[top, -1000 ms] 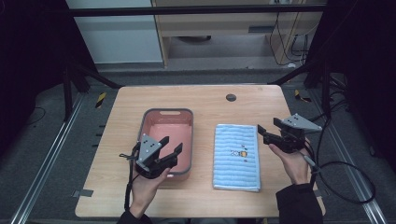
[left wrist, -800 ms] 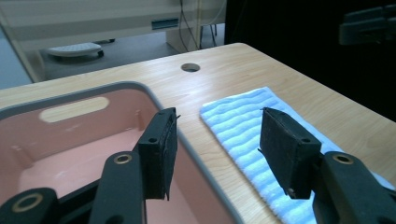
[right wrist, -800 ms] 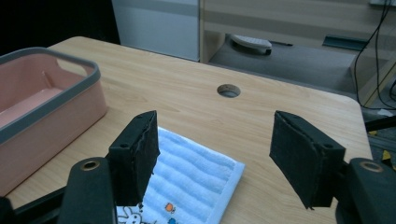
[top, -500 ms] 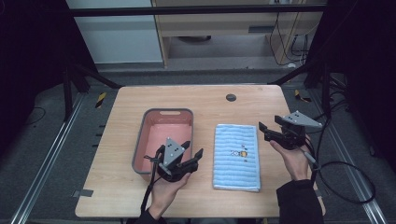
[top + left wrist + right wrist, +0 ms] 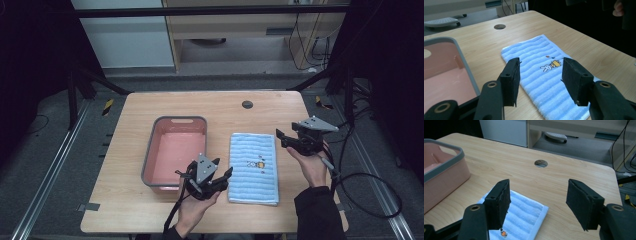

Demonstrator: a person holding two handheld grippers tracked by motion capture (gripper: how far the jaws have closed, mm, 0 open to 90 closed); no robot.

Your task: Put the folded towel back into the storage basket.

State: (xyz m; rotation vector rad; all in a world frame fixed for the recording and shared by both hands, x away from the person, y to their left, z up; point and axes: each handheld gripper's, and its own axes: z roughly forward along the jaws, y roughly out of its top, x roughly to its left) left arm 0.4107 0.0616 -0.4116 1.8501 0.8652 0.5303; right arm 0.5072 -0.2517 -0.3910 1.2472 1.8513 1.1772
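A light blue striped towel (image 5: 253,167) with a small rabbit print lies folded flat on the wooden table, right of a pink basin (image 5: 175,150) with a grey rim. My left gripper (image 5: 220,176) hovers open at the basin's near right corner, beside the towel's (image 5: 544,72) near left edge. Its jaws frame the towel with nothing between them. My right gripper (image 5: 281,136) hangs open just past the towel's far right corner (image 5: 524,217), jaws wide and holding nothing. The basin (image 5: 441,167) looks empty.
A round cable hole (image 5: 247,104) sits in the table near its far edge. Black cables trail from both grippers off the table's near and right sides. Shelving and cables stand on the floor beyond the table's far edge.
My left gripper has moved right from over the basin's near part to its near right corner, next to the towel. The right gripper has barely moved.
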